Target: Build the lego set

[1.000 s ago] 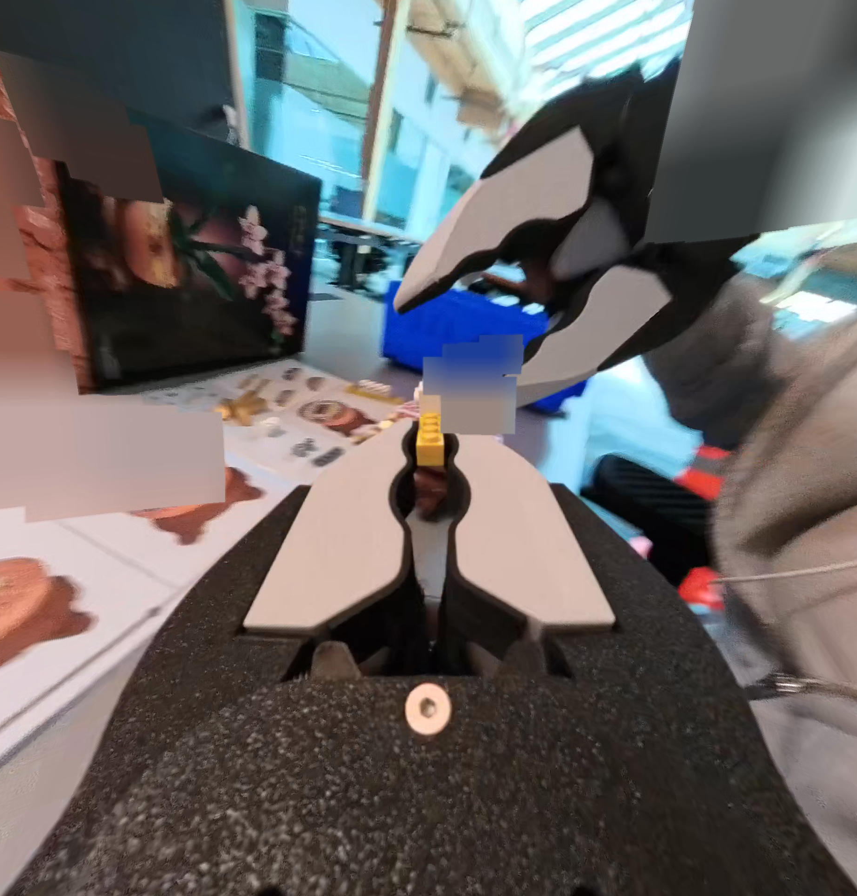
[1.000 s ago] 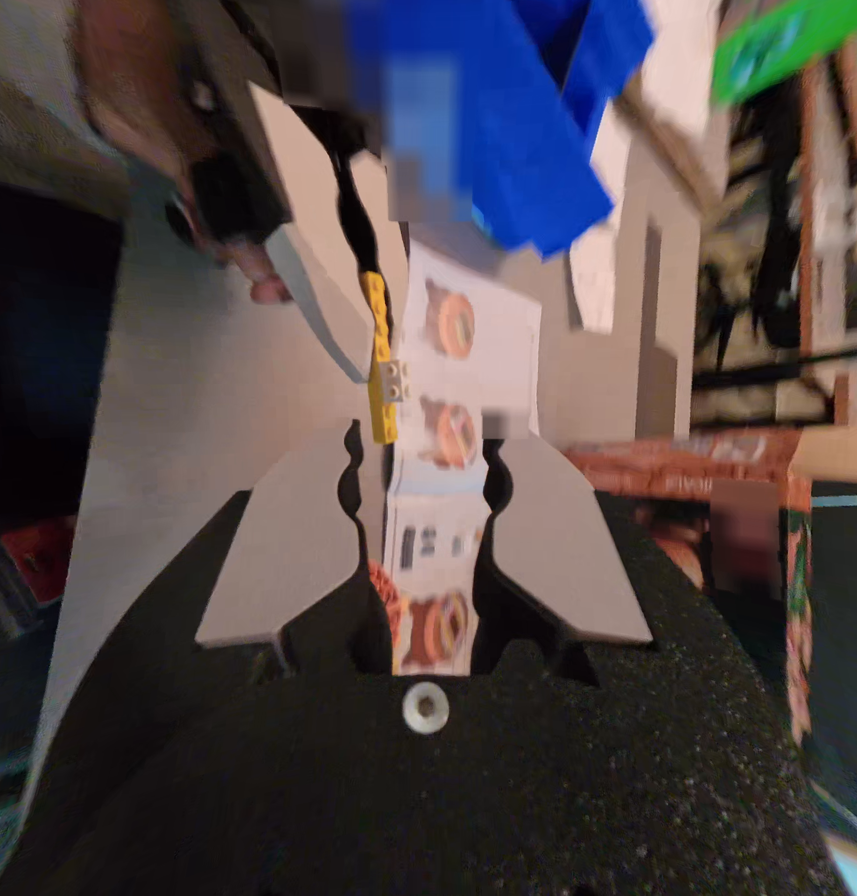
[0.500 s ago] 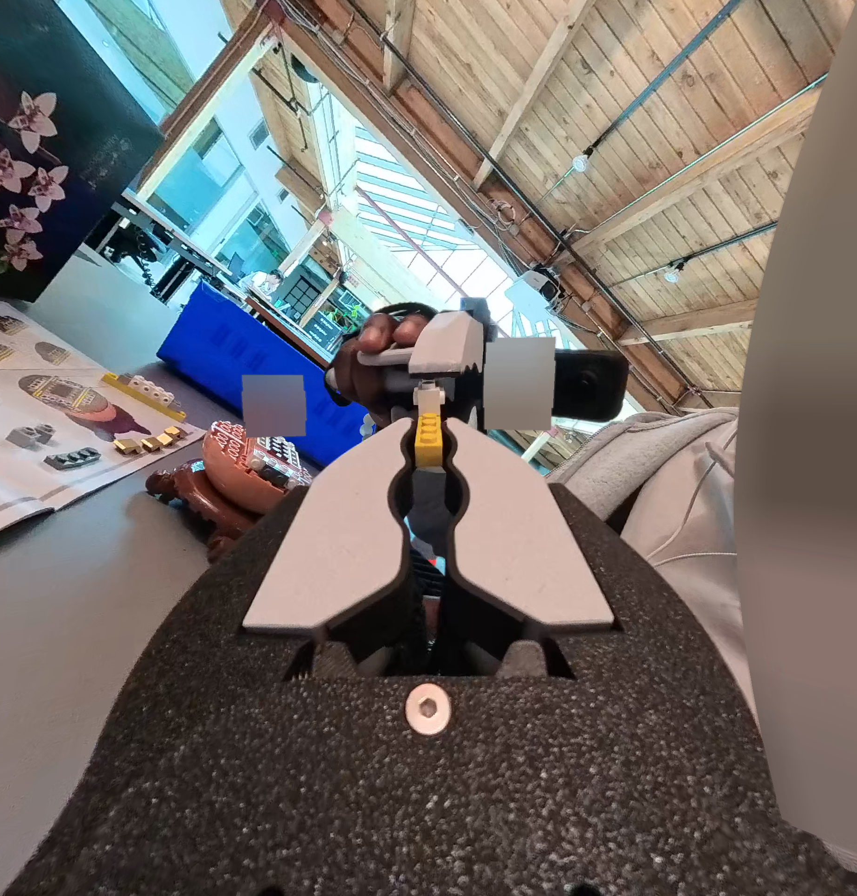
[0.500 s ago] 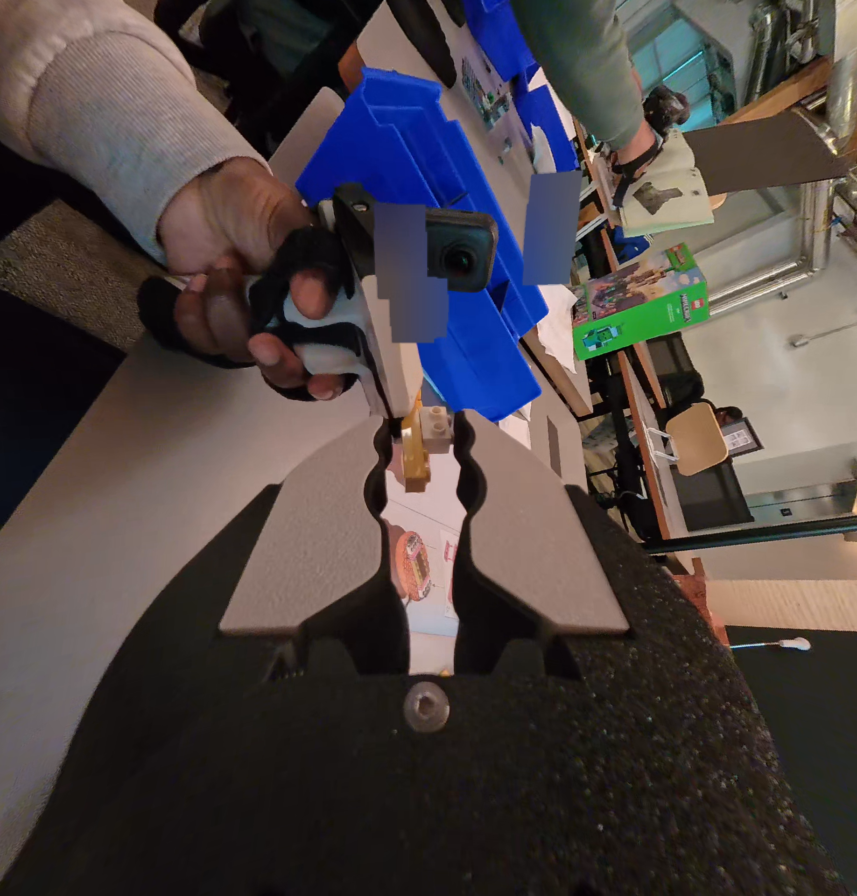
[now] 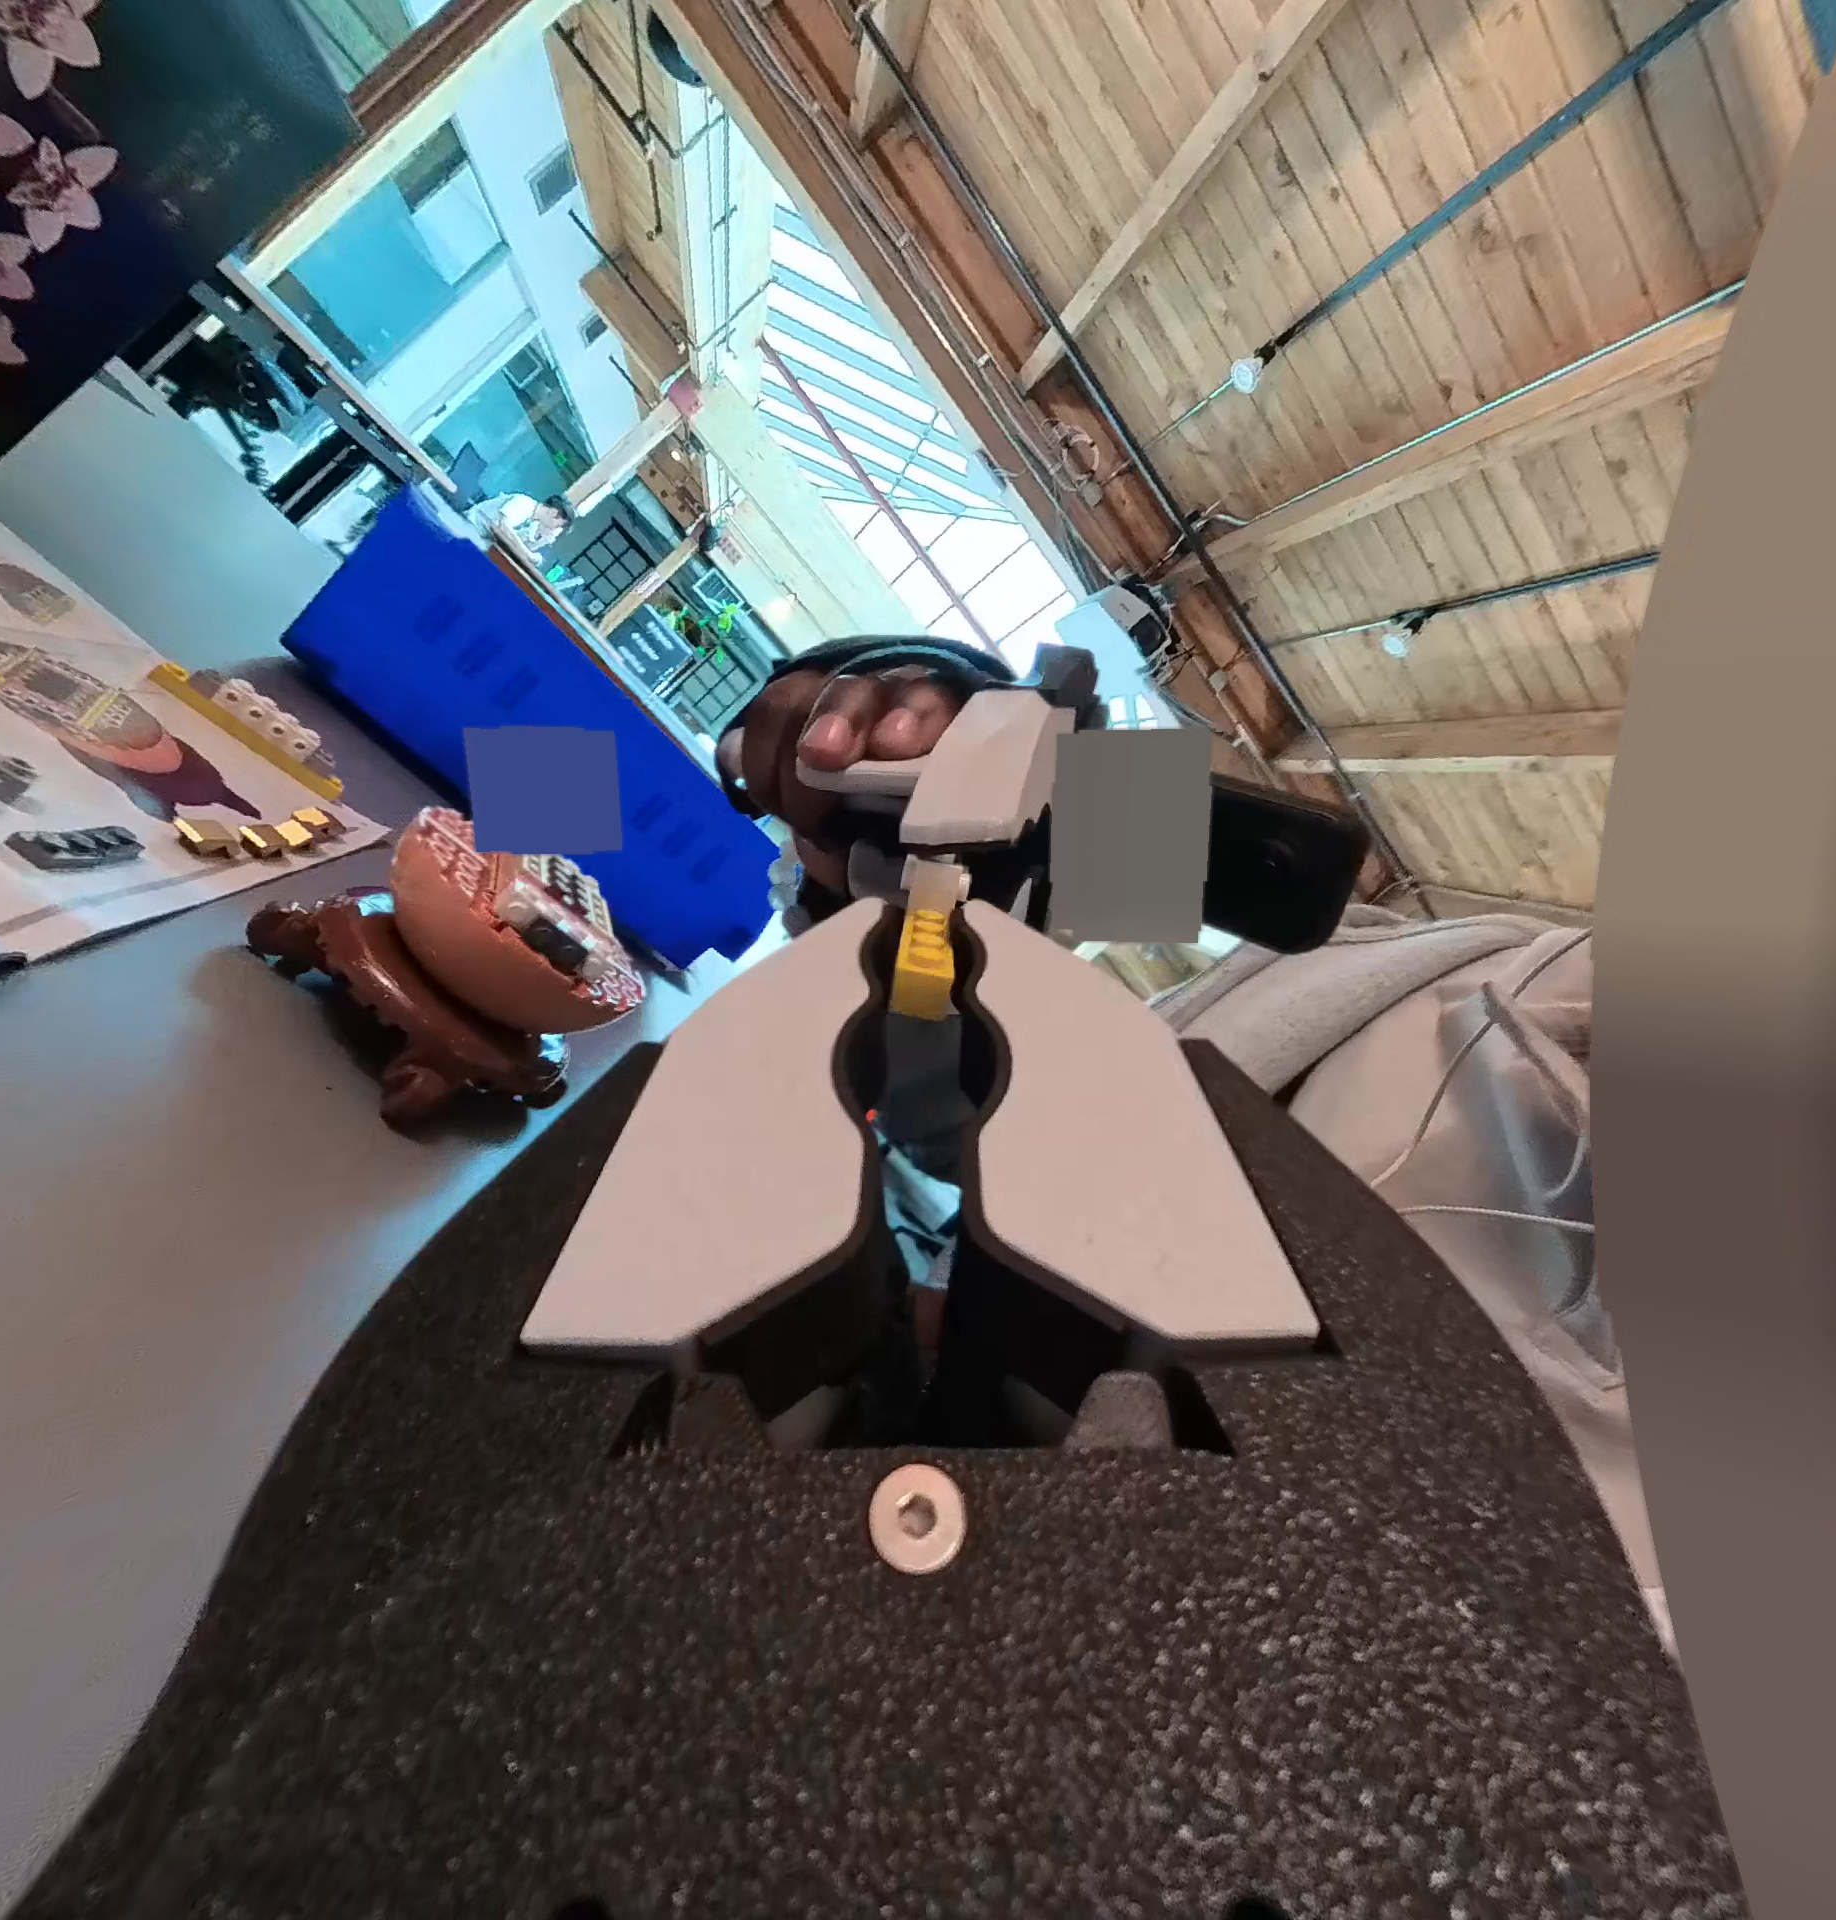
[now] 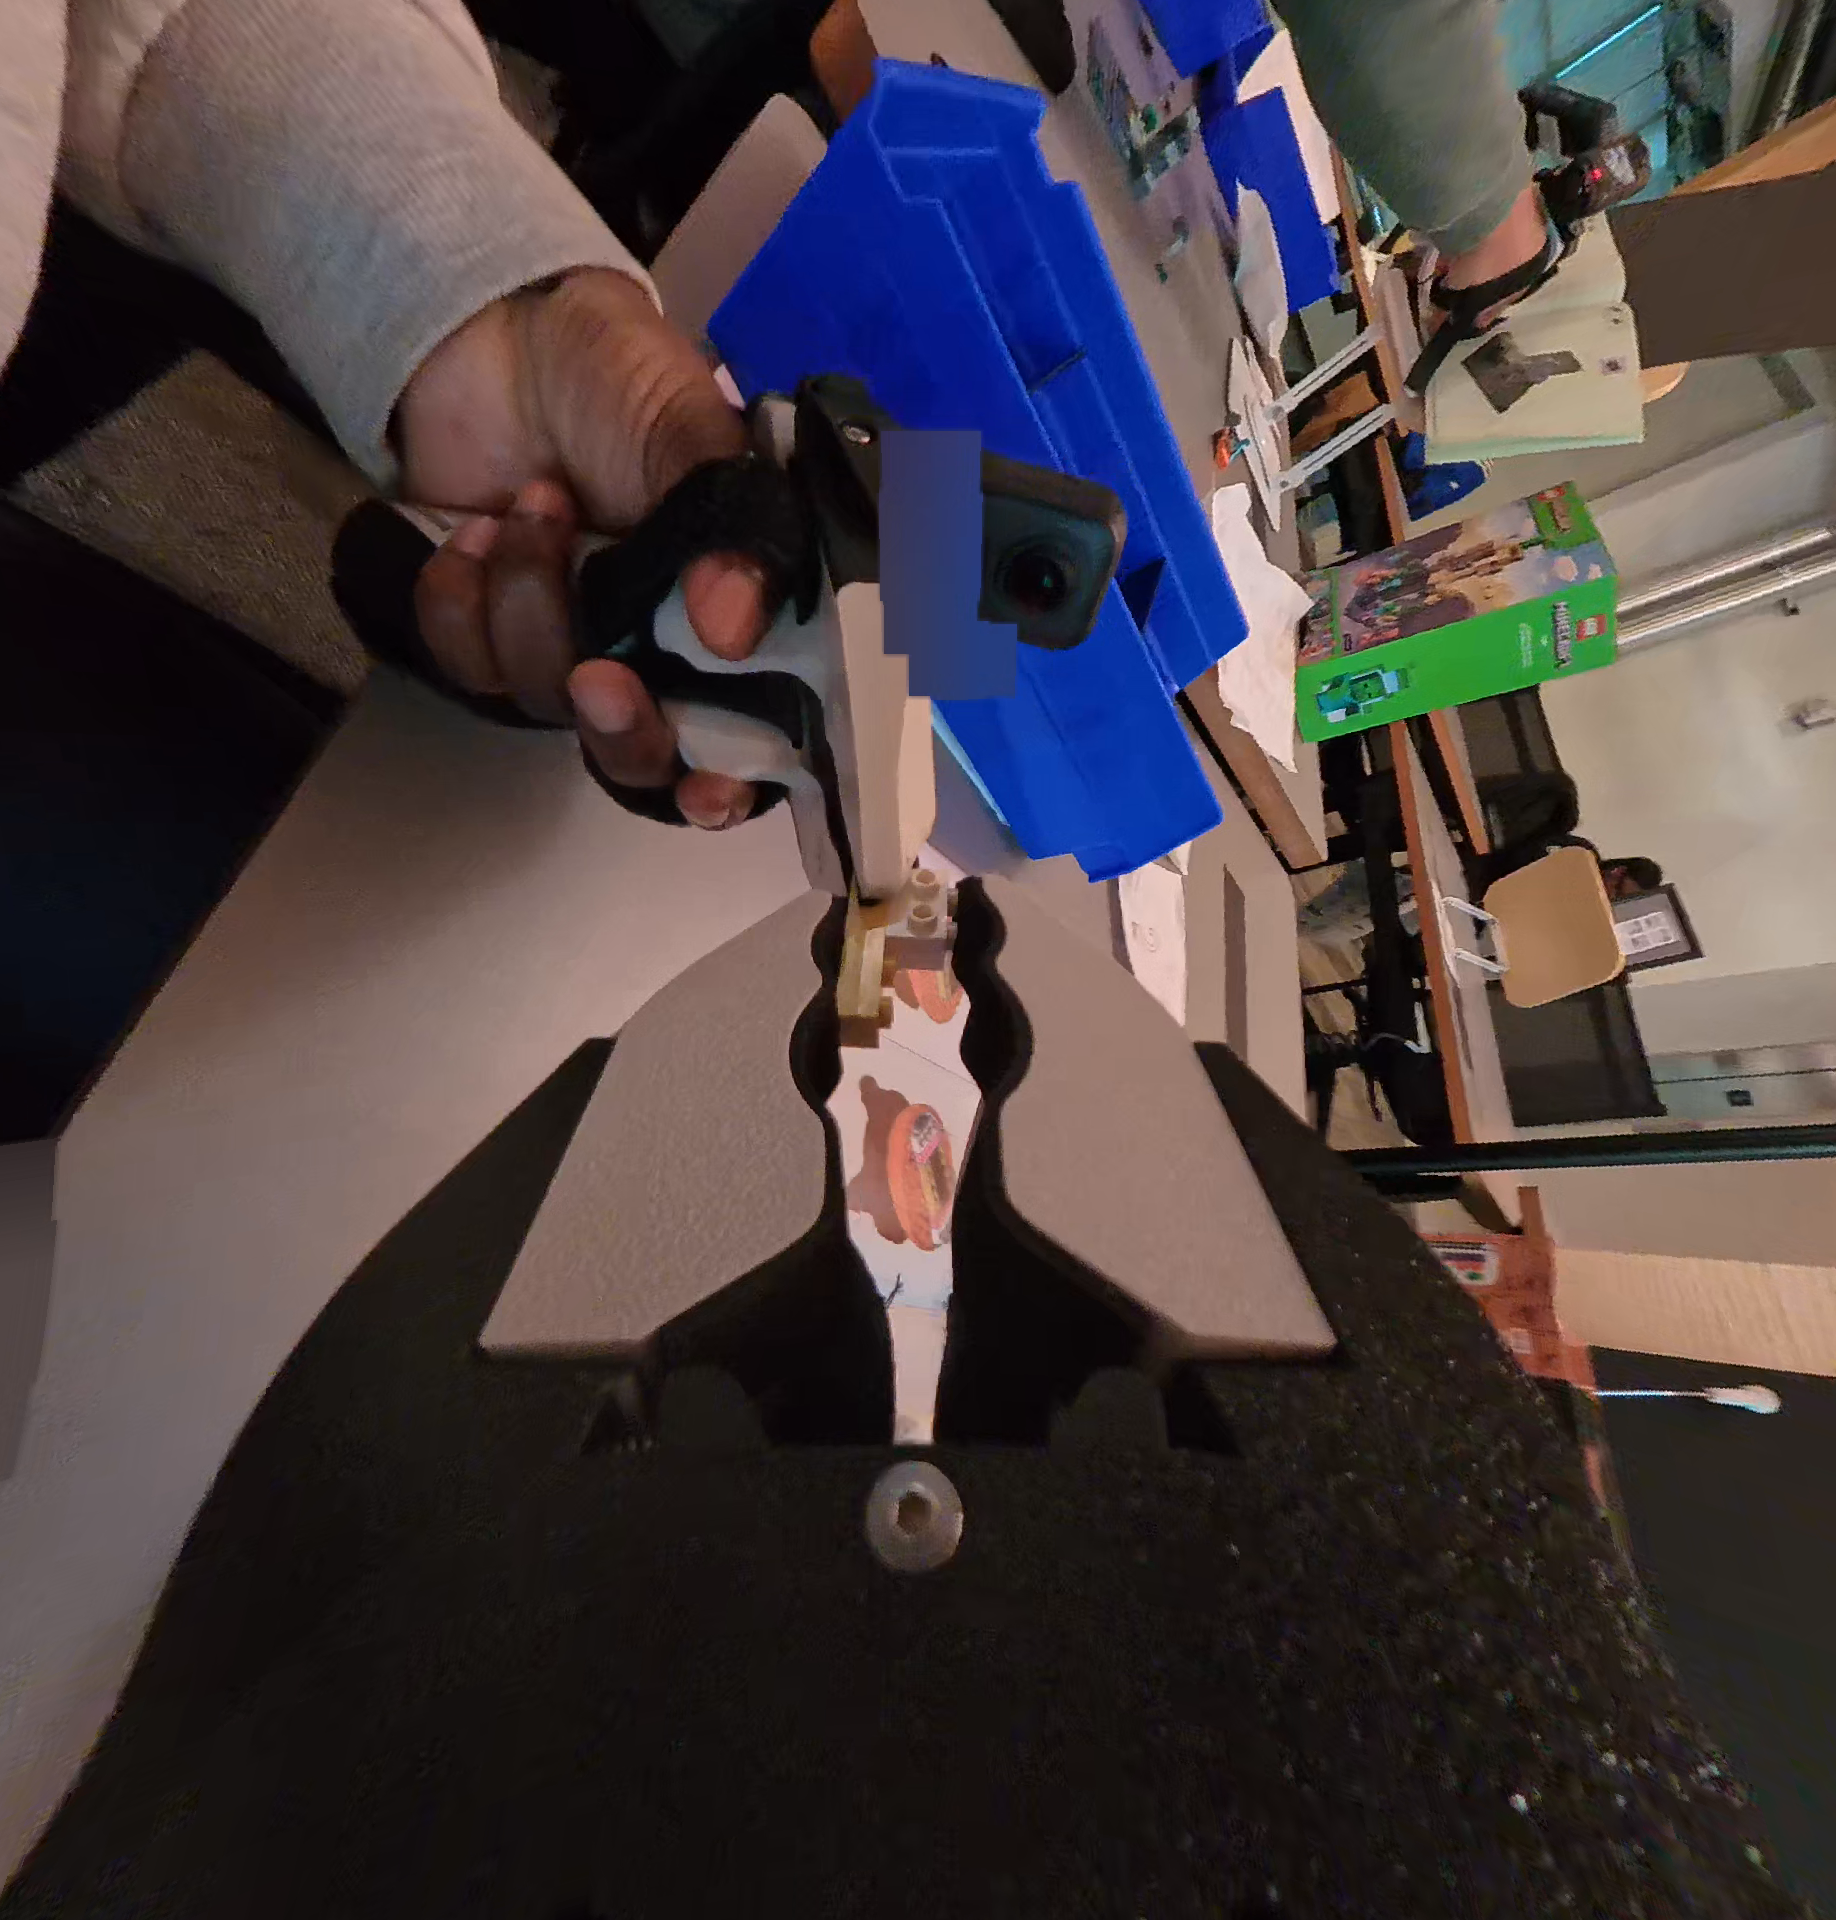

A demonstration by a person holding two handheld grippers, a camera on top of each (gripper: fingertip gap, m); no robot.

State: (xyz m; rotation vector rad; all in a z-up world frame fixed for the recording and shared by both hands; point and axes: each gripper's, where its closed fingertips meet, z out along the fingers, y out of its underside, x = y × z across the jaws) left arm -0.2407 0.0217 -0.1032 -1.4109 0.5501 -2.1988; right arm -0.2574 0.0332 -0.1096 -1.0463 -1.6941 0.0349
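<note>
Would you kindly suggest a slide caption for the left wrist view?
Left gripper clamps a yellow plate while the right gripper meets it with a white brick.

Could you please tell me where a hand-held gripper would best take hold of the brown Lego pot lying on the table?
Probably by the dark brown scalloped stand beneath it, coming in from the near left over the bare table. The brown Lego pot lies tipped over, and its smooth rounded shell would likely slip, while the stand's flatter edge juts out clear on that side. Whether the two are joined, I cannot tell.
</note>
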